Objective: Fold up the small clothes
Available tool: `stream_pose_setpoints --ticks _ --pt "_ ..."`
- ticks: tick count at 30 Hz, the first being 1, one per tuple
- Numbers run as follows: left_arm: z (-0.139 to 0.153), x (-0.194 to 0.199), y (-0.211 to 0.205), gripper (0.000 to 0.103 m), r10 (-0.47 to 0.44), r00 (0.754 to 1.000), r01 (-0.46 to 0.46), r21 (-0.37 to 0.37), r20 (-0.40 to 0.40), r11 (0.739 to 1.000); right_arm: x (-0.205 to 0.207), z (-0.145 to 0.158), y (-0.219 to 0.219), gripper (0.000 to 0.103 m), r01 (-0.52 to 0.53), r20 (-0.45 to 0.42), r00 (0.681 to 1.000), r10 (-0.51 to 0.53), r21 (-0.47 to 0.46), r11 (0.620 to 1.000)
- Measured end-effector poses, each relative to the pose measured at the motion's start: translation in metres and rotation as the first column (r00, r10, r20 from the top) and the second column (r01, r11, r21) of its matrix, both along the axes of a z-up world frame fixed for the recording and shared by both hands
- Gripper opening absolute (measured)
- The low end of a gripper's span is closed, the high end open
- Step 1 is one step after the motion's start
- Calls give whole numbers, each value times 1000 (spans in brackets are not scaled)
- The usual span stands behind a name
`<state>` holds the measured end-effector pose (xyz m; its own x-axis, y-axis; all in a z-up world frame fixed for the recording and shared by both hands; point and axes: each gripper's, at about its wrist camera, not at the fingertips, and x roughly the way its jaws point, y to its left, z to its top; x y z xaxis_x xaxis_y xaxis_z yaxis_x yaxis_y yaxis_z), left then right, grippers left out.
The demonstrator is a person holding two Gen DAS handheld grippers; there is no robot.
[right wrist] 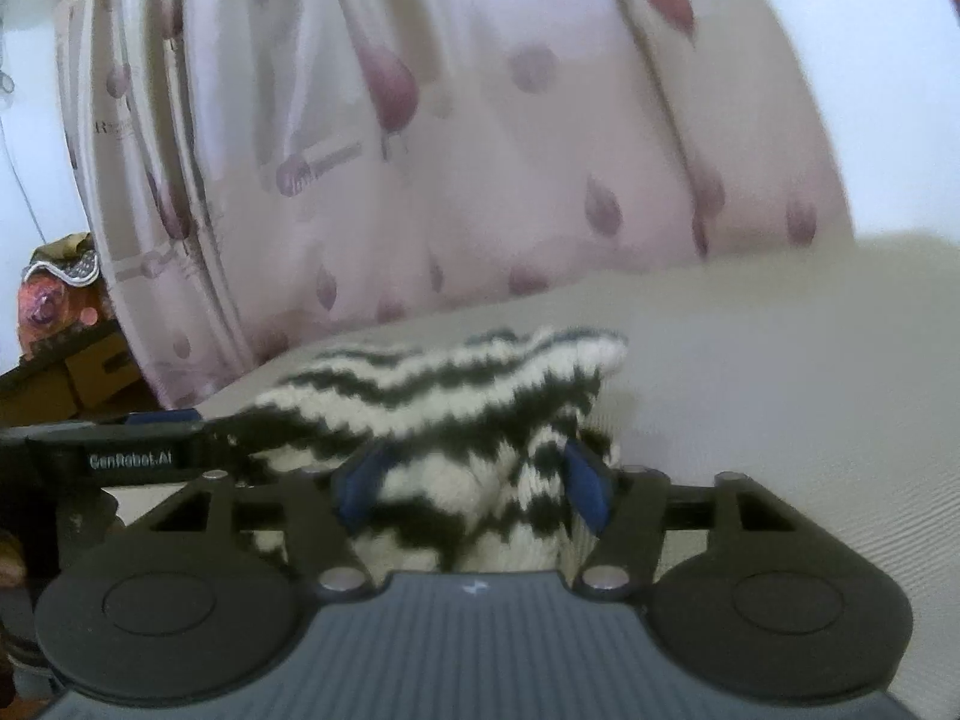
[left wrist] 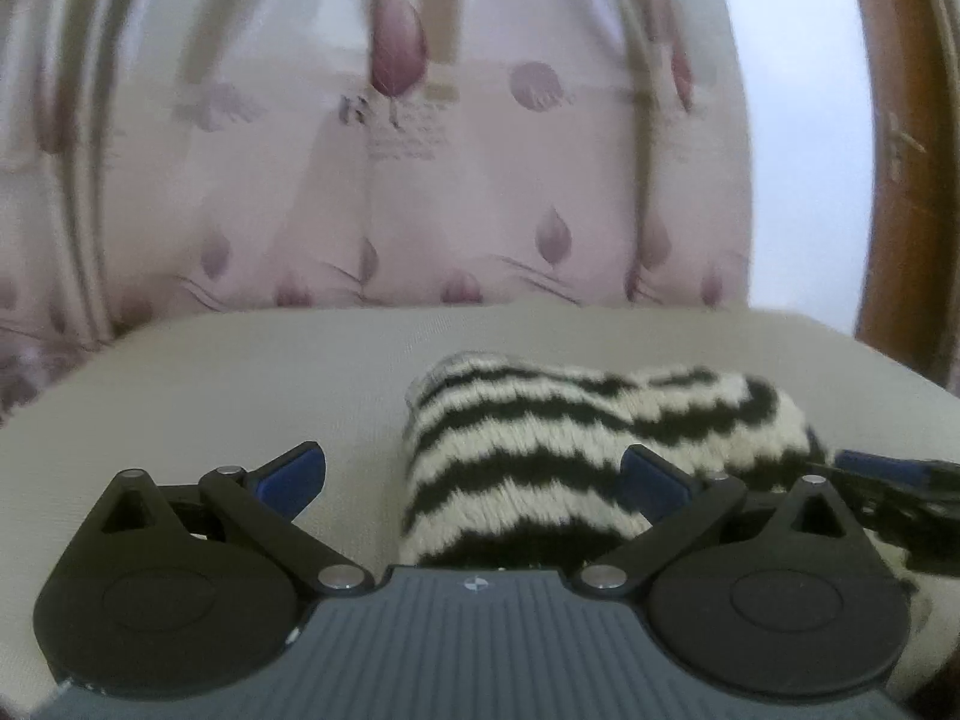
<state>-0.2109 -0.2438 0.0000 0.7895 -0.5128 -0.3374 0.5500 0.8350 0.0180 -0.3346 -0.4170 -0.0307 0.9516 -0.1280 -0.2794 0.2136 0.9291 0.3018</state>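
Left gripper (left wrist: 474, 483) fingers wide apart, knit (left wrist: 576, 450) between them.
Right gripper (right wrist: 474, 489) fingers part-closed, pinching bunched knit (right wrist: 444, 396) on the cushion (right wrist: 780, 420).

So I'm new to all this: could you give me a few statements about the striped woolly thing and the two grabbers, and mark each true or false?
1. The black-and-white striped knitted garment lies on a beige fabric surface. True.
2. The left gripper is clamped shut on nothing. False: its blue-tipped fingers stand wide apart, with the knit between them.
3. The right gripper has knit bunched between its fingers. True.
4. The curtain behind is plain dark green. False: it is pale pink with purple leaf shapes.
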Motion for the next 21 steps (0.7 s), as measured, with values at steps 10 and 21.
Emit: stream_pose_setpoints --ticks 10,21 --pt "46 -32 8 103 30 984 -10 -110 177 994 -35 40 31 88 139 144 983 -114 -176 975" --pt "49 -44 4 103 35 974 -11 -107 225 994 -40 42 38 94 244 157 965 -210 -238 940"
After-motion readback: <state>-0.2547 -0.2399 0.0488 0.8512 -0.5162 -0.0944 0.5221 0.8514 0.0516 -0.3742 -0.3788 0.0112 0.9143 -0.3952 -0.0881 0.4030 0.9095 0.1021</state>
